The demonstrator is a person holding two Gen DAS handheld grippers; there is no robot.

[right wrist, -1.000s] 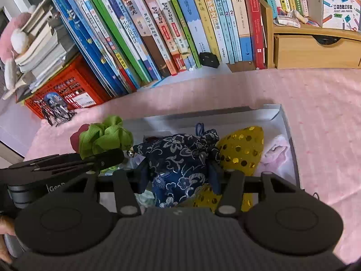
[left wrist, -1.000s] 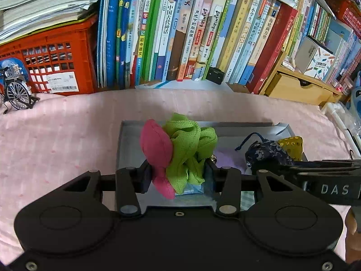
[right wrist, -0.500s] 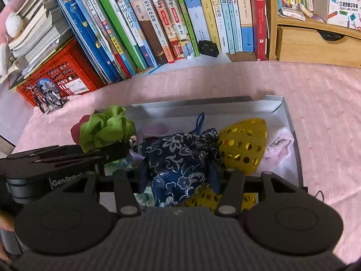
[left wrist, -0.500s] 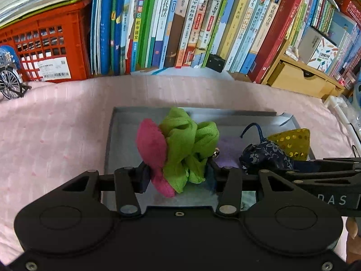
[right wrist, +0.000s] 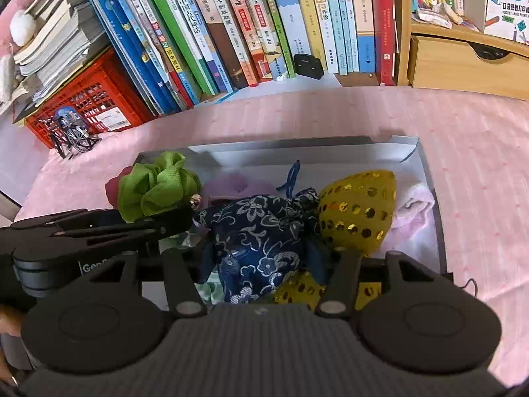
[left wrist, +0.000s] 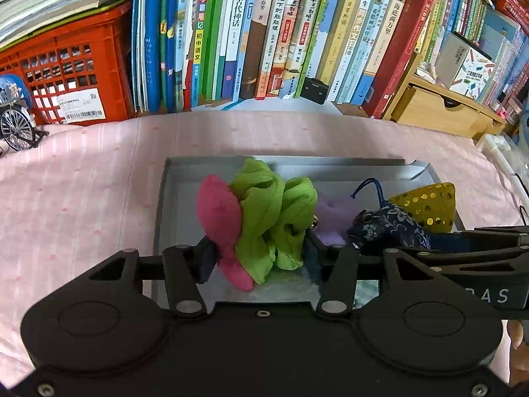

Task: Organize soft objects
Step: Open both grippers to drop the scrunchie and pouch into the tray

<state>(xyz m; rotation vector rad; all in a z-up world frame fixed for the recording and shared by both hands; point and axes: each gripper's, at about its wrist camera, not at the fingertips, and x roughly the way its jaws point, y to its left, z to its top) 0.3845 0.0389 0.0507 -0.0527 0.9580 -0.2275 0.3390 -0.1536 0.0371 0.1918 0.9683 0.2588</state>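
Observation:
My left gripper is shut on a green scrunchie and a pink plush piece, held over the left half of a grey tray. My right gripper is shut on a navy floral drawstring pouch, held over the same tray. A yellow sequin pouch lies against the navy pouch, and a second one sits under it. A pale pink cloth and a lilac soft piece lie in the tray. The scrunchie also shows in the right wrist view.
The tray sits on a pink cloth-covered surface. A row of upright books stands behind it. A red crate and a small model bicycle are at the back left. A wooden drawer box is at the back right.
Both grippers moved slightly forward over the tray with their loads held. The grips have not changed.

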